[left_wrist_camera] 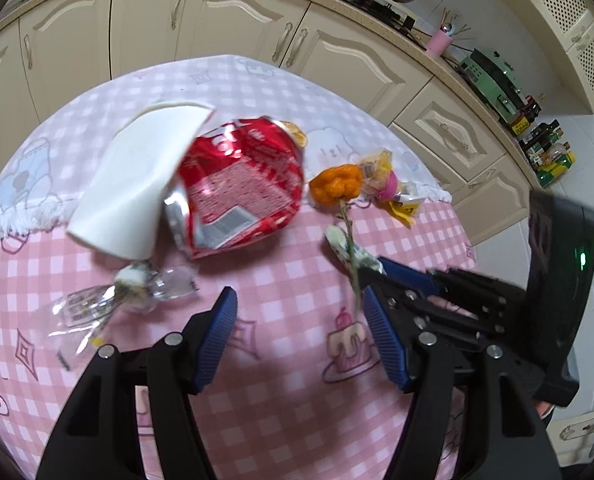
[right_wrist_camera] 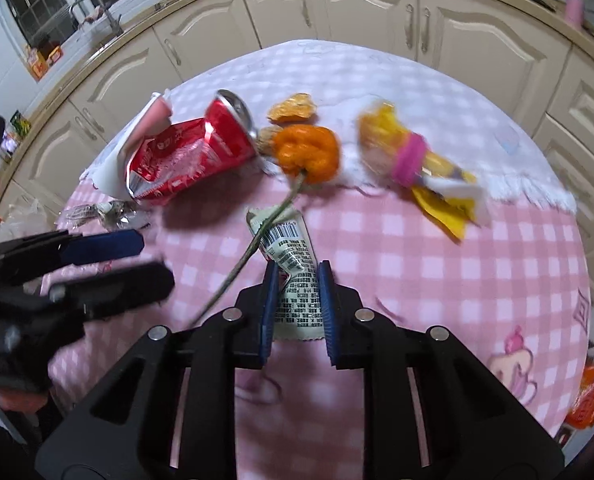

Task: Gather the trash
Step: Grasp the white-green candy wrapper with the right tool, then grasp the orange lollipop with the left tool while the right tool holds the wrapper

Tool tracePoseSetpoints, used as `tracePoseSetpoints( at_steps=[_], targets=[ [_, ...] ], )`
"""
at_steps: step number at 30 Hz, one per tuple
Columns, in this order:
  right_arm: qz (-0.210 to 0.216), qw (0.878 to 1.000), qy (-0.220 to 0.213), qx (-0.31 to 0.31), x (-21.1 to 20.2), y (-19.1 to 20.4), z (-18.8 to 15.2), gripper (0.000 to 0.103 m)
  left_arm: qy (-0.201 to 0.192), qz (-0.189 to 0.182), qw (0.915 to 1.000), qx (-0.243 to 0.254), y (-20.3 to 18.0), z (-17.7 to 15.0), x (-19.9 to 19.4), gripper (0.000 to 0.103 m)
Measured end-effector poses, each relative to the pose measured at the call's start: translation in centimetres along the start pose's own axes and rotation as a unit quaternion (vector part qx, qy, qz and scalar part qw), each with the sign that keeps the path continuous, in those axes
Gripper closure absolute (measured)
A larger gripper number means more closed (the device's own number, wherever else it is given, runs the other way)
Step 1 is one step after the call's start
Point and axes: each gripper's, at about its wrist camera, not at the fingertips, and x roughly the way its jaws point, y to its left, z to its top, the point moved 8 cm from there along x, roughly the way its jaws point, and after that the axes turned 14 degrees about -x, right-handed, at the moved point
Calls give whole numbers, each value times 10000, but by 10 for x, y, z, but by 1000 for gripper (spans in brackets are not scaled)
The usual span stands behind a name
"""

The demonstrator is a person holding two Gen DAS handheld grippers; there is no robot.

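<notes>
The collecting looks barely begun: the right gripper [right_wrist_camera: 296, 280] is clamped on the pale printed wrapper [right_wrist_camera: 293, 256] on the pink checked tablecloth [right_wrist_camera: 477, 280] (left gripper [left_wrist_camera: 297, 312] gapes empty), while the crushed red can [left_wrist_camera: 241, 188] and orange flower [left_wrist_camera: 335, 184] remain.

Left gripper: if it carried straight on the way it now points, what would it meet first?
Probably the bare pink checked cloth: nothing lies between the open jaws of the left gripper. The crushed red can lies further along that line, the clear wrapper off to one side. Depth is hard to judge here.
</notes>
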Motion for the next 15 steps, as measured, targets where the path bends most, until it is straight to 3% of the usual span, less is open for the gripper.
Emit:
tracePoseSetpoints(
  at_steps=[3, 6, 15],
  targets=[
    [217, 9996, -12, 198, -10, -10, -9, 82, 77, 75, 9999, 67, -14, 5, 7, 38],
    [169, 9992, -121, 331, -25, -26, -17, 83, 174, 116, 9997, 88, -29, 9, 16, 37],
    [-160, 9969, -400, 665, -59, -73, -28, 86, 186, 186, 9980, -572, -56, 32, 48, 35]
  ],
)
